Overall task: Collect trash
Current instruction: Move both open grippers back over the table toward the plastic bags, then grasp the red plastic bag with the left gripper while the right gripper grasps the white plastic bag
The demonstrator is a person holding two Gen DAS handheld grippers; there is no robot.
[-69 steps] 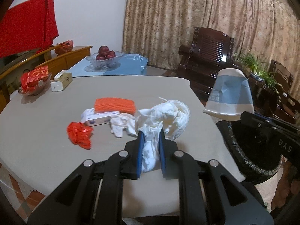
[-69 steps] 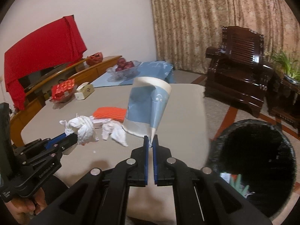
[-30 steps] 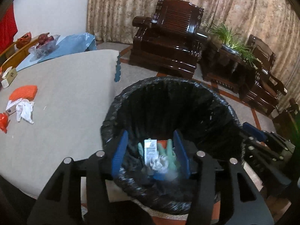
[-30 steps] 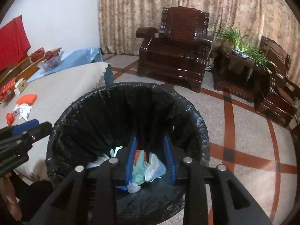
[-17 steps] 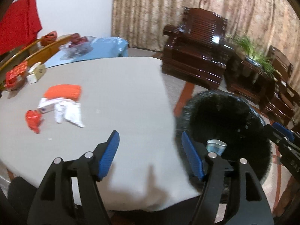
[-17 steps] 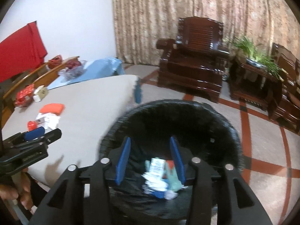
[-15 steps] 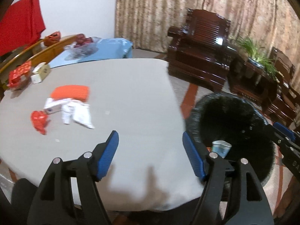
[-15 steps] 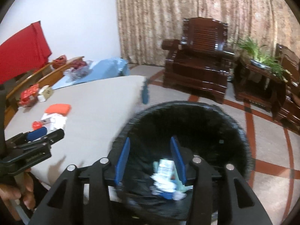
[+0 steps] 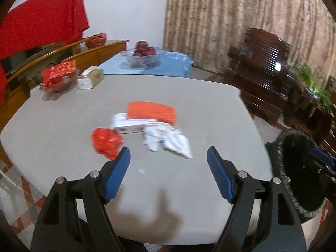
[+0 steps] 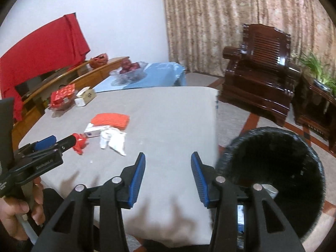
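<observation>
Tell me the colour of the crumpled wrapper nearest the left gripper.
Red. The crumpled wrapper shows best in the left wrist view, just beyond the left gripper.

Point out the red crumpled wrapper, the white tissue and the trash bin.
red crumpled wrapper (image 9: 106, 141), left wrist view, its middle.
white tissue (image 9: 166, 139), left wrist view, its middle.
trash bin (image 10: 273, 159), right wrist view, dark inner wall.

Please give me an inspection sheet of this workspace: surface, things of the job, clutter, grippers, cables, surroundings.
Surface: grey table, bare around a small central pile.
Job's things: red wrapper, white box, orange packet, white tissue close together; black bin beside the table's right edge.
Clutter: tissue box, red gift pack, fruit bowl at the far side.
Grippers: left gripper open, empty; right gripper open, empty.
Cables: nothing seen.
Surroundings: wooden armchair, curtain, red cloth.
</observation>
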